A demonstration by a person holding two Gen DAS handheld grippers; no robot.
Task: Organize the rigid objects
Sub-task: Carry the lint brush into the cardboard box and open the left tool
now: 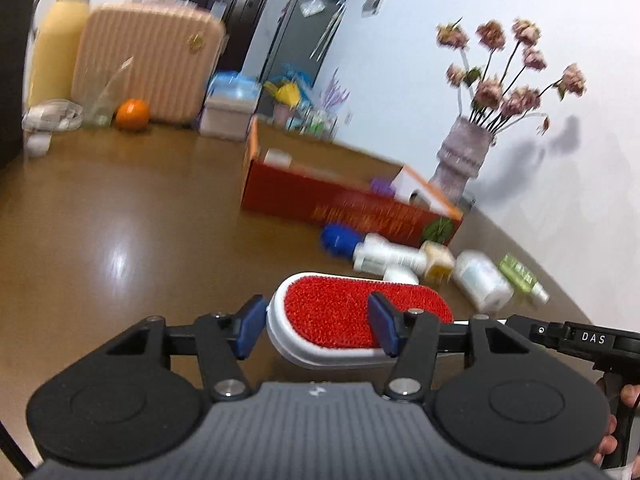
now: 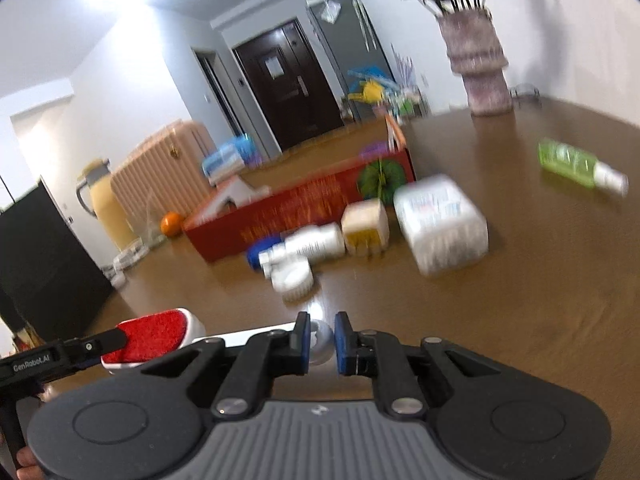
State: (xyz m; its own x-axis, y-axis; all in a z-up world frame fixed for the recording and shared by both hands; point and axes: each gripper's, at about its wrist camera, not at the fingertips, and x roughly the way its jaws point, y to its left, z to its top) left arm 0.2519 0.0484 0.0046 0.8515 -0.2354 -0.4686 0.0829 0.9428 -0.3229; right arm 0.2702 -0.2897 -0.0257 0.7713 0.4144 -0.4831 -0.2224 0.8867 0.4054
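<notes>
Both tools are gripping the same lint brush, a white oval body with a red bristle face and a long white handle. Left tool is pinching the brush head from both sides, its blue pads pressing against the white rim, with the red face turned upward. Right tool is squeezing nearly together on the white handle end of that brush, whose red head is showing at the lower left of the right wrist view beside the left tool's black finger.

Beyond the brush, on the brown desk, a red cardboard box with an orange inner flap is lying open, already containing a few items too blurred to name. Just in front of the box a cluster is lying on the desk: a white bottle with a blue cap, a small yellow-and-white container, a larger white plastic tub, and a green bottle further right. A round white jar is sitting nearest the right tool.

A vase of dried pink flowers is standing at the desk's far edge by the wall. An orange, a ribbed peach suitcase and a yellow thermos jug are sitting at the far left end.
</notes>
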